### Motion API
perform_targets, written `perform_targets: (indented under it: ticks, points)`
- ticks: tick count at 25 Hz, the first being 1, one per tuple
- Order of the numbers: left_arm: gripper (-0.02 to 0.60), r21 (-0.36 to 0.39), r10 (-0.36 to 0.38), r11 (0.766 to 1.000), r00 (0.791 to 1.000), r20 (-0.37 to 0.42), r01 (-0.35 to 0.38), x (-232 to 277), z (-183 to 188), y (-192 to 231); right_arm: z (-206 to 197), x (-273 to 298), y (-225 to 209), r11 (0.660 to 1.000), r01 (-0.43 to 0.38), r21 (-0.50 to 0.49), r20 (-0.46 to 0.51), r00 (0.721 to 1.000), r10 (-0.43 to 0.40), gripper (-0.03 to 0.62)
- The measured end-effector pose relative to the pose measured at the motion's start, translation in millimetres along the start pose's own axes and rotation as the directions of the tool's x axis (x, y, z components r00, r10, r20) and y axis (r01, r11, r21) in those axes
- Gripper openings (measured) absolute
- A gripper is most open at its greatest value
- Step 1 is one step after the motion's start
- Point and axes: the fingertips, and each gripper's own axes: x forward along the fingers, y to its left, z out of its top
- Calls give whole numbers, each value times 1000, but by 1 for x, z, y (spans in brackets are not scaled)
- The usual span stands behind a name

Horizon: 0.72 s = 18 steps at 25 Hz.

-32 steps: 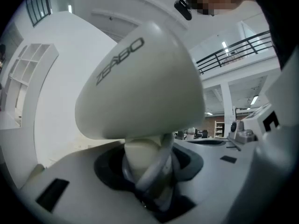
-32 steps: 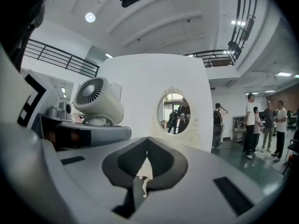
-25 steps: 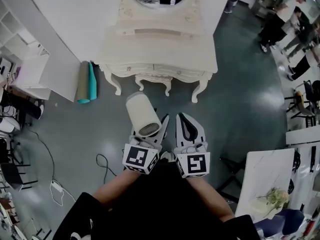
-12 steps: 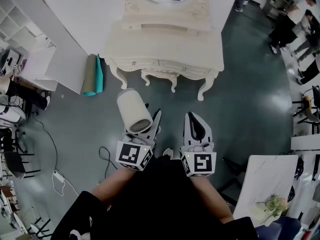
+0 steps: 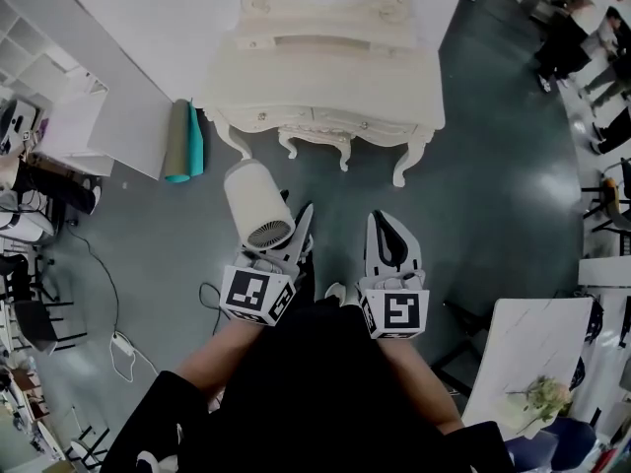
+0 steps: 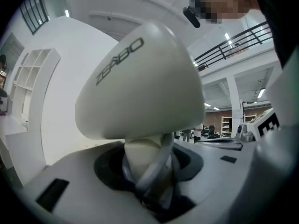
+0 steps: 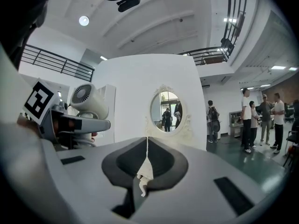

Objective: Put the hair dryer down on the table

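The cream hair dryer point(image 5: 254, 203) stands upright in my left gripper point(image 5: 296, 227), which is shut on its handle point(image 6: 141, 157); its barrel point(image 6: 140, 83) fills the left gripper view. In the right gripper view the hair dryer point(image 7: 88, 99) shows its rear grille, at the left. My right gripper point(image 5: 387, 227) is beside it, shut with nothing between the jaws point(image 7: 147, 148). Both are held over the dark floor, just short of the cream dressing table point(image 5: 325, 77) with its oval mirror point(image 7: 166, 108).
Two rolled mats point(image 5: 183, 141) lean by a white panel point(image 5: 128, 116) left of the dressing table. A cable point(image 5: 207, 302) lies on the floor at the left. A white marble table point(image 5: 523, 353) stands at the lower right. People point(image 5: 582, 28) stand far right.
The dressing table has come closer in the head view. The two grippers have drawn a little apart, the left carrying the dryer leftward. Both grips look the same.
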Motion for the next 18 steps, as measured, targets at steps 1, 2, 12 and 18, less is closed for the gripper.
perform_targets:
  ticks: [1, 2, 12, 18]
  points:
    - [183, -5, -7, 1000, 1000, -2, 6, 3, -1, 3, 0, 4, 1, 1000, 2, -5, -4, 1000, -2, 20]
    - [183, -9, -12, 1000, 1000, -8, 12, 7, -2, 6, 1, 7, 1, 1000, 2, -10, -5, 1000, -2, 20]
    - [183, -21, -9, 1000, 1000, -1, 9, 51, 0, 55, 0, 67, 1, 999, -19, -47, -46, 999, 17, 20]
    - [183, -56, -3, 998, 1000, -6, 3, 86, 6, 101, 9, 125, 1, 998, -33, -59, -65, 997, 30, 20]
